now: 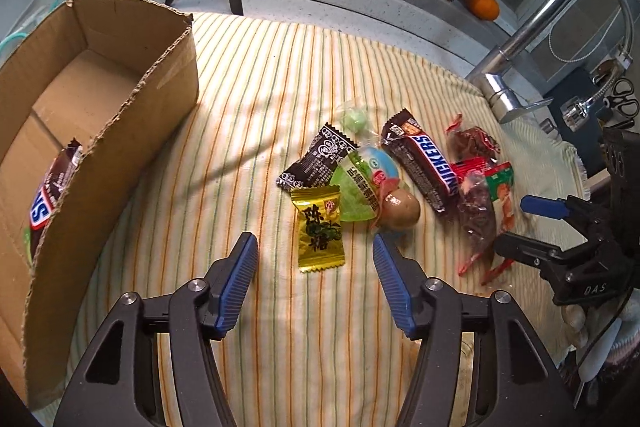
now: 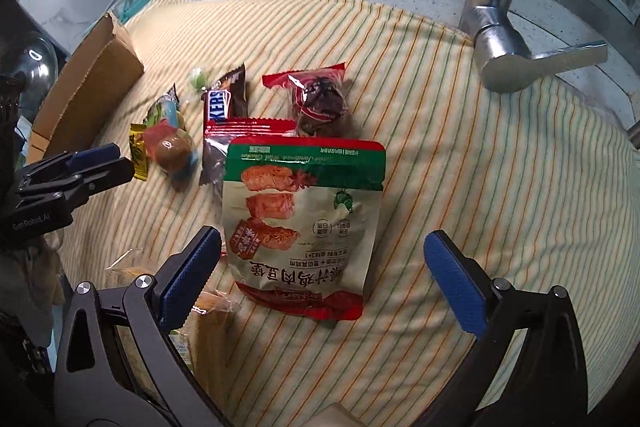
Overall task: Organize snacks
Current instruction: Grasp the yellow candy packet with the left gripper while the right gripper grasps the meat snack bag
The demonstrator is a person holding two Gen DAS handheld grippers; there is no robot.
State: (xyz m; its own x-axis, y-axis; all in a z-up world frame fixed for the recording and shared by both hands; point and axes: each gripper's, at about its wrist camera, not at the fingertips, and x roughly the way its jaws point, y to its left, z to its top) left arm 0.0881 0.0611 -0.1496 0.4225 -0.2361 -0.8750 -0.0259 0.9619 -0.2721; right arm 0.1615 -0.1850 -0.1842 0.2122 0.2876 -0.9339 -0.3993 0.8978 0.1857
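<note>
A striped yellow-and-green cloth (image 1: pixel 280 75) covers the bench. On it, at nine o'clock, stands an open brown cardboard box (image 1: pixel 132 131) already holding one brown Snickers bar (image 1: pixel 52 195). The remaining snacks lie clustered at centre. This looks like a fresh pick. The right hand-held gripper (image 2: pixel 322 255), jaws wide and empty, straddles the large red-and-cream tofu snack pouch (image 2: pixel 304 223); the left hand-held gripper (image 1: pixel 316 247), open and empty, hovers at six o'clock of the small gold foil candy packet (image 1: pixel 320 231). Next: lower and close.

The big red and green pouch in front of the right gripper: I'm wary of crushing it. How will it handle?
The pouch looks like thin, glossy film, so probably floppy and slippery. It lies flat, so it seems unlikely to roll.
</note>
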